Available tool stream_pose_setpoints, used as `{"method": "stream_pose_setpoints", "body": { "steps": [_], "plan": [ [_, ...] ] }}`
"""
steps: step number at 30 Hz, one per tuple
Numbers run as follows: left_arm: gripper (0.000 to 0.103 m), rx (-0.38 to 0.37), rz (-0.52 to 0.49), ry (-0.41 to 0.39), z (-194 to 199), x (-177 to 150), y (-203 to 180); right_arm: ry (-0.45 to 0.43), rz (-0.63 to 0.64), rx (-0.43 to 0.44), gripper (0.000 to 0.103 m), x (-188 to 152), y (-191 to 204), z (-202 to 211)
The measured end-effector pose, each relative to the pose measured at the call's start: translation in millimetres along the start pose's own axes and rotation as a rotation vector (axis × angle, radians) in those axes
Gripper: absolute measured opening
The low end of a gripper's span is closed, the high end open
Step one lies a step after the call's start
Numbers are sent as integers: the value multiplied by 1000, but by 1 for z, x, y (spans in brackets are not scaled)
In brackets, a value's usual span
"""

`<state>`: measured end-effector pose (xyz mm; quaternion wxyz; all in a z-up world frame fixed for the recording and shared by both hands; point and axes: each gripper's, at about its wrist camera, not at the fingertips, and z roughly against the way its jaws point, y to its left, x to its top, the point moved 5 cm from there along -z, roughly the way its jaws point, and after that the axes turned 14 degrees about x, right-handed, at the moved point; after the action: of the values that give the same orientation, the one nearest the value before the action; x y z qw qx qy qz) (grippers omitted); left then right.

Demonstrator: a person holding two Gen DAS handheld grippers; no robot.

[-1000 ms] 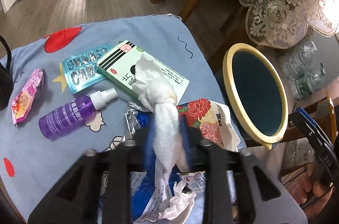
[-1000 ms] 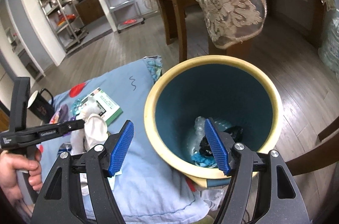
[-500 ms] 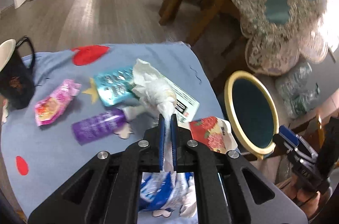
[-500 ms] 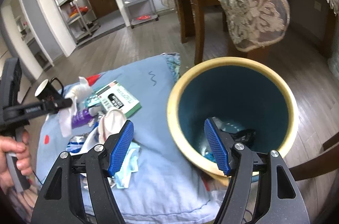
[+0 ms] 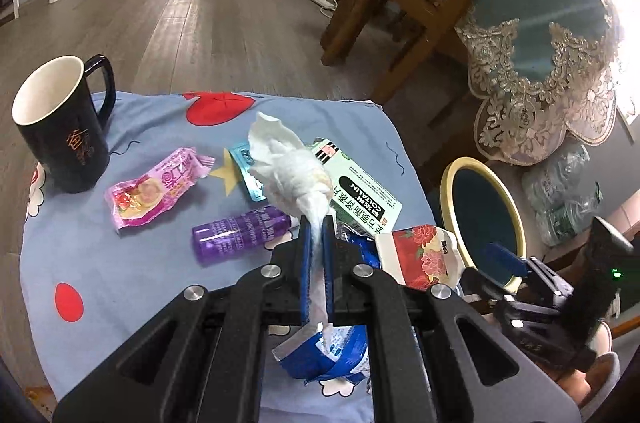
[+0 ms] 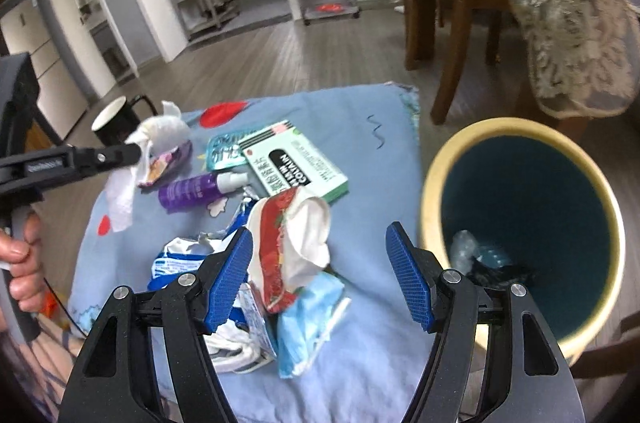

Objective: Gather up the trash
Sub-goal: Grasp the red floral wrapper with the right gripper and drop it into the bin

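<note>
Left wrist view | crumpled tissue (image 5: 294, 169) pinched in closed left gripper (image 5: 317, 223), raised over blue cloth (image 5: 120, 275) mid-table | right gripper (image 6: 320, 273) wide open, empty, above floral wrapper (image 6: 292, 243) near cloth's right edge | trash bin (image 6: 520, 223) just beside that edge

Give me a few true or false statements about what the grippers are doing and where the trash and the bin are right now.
1. The left gripper is shut on the white tissue. True.
2. The right gripper holds the floral wrapper. False: its jaws stand open, and the wrapper lies on the blue cloth.
3. The bin is empty. False: some trash lies at its bottom.
4. The black mug stands upright on the cloth. True.
5. The purple spray bottle stands upright. False: it lies on its side.
</note>
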<state>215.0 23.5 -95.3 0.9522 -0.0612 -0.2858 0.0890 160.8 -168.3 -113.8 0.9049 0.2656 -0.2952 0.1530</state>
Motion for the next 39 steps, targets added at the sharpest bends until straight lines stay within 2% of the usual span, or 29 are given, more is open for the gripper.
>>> {"method": "stream_pose_setpoints", "body": {
  "steps": [3,5,8,11,19,29,39],
  "plan": [
    [5,-5,7,-4,1,0,3,36,0,1,59,-2,1,-14],
    [5,-8,8,-6,1,0,3,64,-2,7,45,-4,0,-24],
    [5,-10,10,-9,1,1,3,88,-4,17,29,-8,-2,-32],
    [5,-14,10,-13,2,2,2,63,-6,23,24,-7,-3,-27],
    [5,-20,-4,-29,5,4,-6,-51,-71,64,23,9,-9,0],
    [5,-41,-22,-42,9,8,-23,-141,-100,97,23,17,-10,40],
    [5,-98,-83,-45,13,8,-66,-206,-134,13,23,8,-36,86]
  ]
}}
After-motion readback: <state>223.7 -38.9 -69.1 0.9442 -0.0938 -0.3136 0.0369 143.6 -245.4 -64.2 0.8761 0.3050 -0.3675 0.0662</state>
